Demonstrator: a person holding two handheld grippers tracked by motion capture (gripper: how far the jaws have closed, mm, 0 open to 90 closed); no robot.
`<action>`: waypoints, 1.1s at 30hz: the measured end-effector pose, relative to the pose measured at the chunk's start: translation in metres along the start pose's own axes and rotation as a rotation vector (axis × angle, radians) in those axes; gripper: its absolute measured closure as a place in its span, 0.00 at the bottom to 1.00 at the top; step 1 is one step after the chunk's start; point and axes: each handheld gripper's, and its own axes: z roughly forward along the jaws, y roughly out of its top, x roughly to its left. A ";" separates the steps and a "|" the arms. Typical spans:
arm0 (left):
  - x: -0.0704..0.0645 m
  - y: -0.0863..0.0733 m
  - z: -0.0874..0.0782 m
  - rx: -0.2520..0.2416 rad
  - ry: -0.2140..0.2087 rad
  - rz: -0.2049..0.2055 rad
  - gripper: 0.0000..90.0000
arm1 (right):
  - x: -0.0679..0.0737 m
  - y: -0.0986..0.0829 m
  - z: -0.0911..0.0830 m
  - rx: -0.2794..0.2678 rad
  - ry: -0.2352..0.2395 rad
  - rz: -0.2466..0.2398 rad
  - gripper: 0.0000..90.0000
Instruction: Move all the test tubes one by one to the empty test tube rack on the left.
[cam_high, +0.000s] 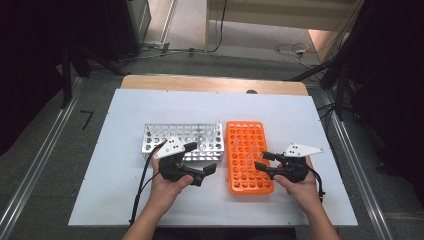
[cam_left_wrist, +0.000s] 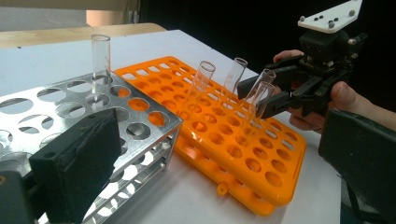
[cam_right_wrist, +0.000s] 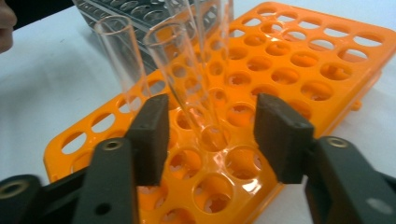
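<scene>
Right gripper (cam_right_wrist: 210, 135) fingers wide around clear glass tube (cam_right_wrist: 187, 88), perforated orange plastic rack (cam_right_wrist: 327, 60), left gripper (cam_high: 201, 159) fingers wide.

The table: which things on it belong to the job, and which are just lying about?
In the job:
- orange rack
- clear tubes standing in it
- right gripper, open around one tube
- metal rack, one tube inside

Lying about:
- floor cables
- left gripper, idle

We are seeing even overhead light brightening the white table (cam_high: 125, 150) while the surroundings are falling into darkness, and the near jaws are blurring in both soft, grainy gripper views.
</scene>
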 end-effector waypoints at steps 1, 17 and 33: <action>0.000 0.000 0.000 -0.002 -0.003 -0.001 0.00 | 0.001 0.000 0.000 -0.001 0.004 -0.003 0.60; 0.001 -0.001 0.000 0.018 0.004 -0.004 0.00 | 0.005 -0.003 0.007 0.008 -0.051 -0.078 0.79; -0.001 -0.001 0.001 0.022 0.005 -0.001 0.00 | 0.008 -0.002 0.010 -0.007 -0.073 -0.070 0.82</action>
